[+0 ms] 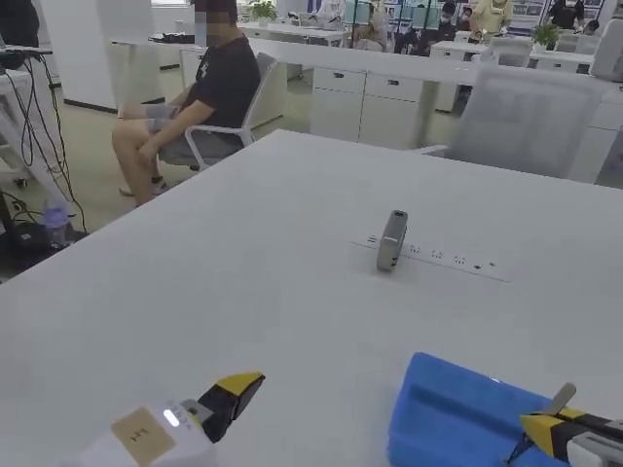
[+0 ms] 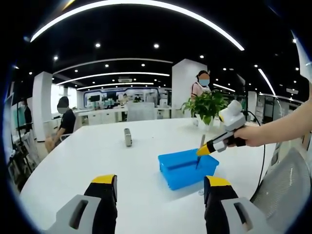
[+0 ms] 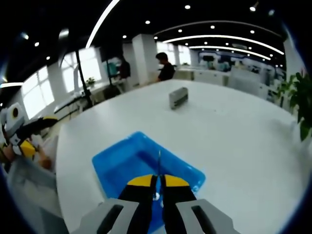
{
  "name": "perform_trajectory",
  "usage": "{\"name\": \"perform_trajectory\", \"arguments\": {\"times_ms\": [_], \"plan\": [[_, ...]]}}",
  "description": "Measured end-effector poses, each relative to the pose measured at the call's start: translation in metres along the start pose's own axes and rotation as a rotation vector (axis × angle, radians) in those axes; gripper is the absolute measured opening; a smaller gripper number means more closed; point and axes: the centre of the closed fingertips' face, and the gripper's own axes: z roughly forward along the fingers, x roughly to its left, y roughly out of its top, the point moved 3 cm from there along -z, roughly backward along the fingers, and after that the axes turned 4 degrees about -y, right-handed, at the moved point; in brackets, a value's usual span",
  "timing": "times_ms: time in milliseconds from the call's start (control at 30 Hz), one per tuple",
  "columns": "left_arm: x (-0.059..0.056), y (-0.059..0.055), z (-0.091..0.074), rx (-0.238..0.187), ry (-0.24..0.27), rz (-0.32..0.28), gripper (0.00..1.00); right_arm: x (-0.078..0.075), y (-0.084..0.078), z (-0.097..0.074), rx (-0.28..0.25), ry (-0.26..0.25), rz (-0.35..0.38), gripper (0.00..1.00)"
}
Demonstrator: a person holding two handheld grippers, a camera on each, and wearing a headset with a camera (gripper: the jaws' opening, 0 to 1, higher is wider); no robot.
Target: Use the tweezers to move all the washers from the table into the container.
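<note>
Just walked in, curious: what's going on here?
A person is working with two handheld grippers. The right gripper is shut on thin metal tweezers, with their tips over the blue plastic container on the white table. The left gripper hangs open nearby.

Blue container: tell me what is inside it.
The tweezers, held in the right claw, point down into the container; its blue floor shows beside them. No washer can be made out, and the claw covers the near part.
</note>
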Motion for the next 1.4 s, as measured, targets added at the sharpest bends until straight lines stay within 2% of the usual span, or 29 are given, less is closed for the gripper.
{"name": "perform_trajectory", "arguments": {"times_ms": [267,400,600,667,867,1167,1233,1400], "plan": [[0.001,0.0,0.0,-0.002,0.008,0.0,0.72,0.002,-0.003,-0.001,-0.002,0.016,-0.022,0.03],[0.001,0.0,0.0,-0.003,0.008,-0.004,0.72,0.001,0.007,-0.009,-0.049,-0.012,-0.006,0.03],[0.001,0.001,-0.001,-0.004,0.009,0.0,0.72,0.006,0.017,-0.023,-0.101,-0.014,0.024,0.03],[0.001,0.001,-0.001,-0.005,0.009,-0.002,0.72,0.008,0.021,-0.029,-0.122,-0.014,0.014,0.03],[0.0,0.0,0.0,0.001,0.002,0.003,0.71,0.028,0.026,-0.044,-0.153,0.013,0.018,0.03],[-0.001,-0.001,0.0,0.006,-0.001,0.003,0.71,0.069,0.025,-0.056,-0.177,0.133,0.019,0.03],[-0.001,-0.001,0.0,0.008,0.0,0.004,0.7,0.079,0.019,-0.055,-0.166,0.171,0.014,0.03],[-0.001,-0.002,0.0,0.017,-0.004,0.006,0.7,0.091,-0.004,-0.047,-0.107,0.205,0.005,0.03]]}}
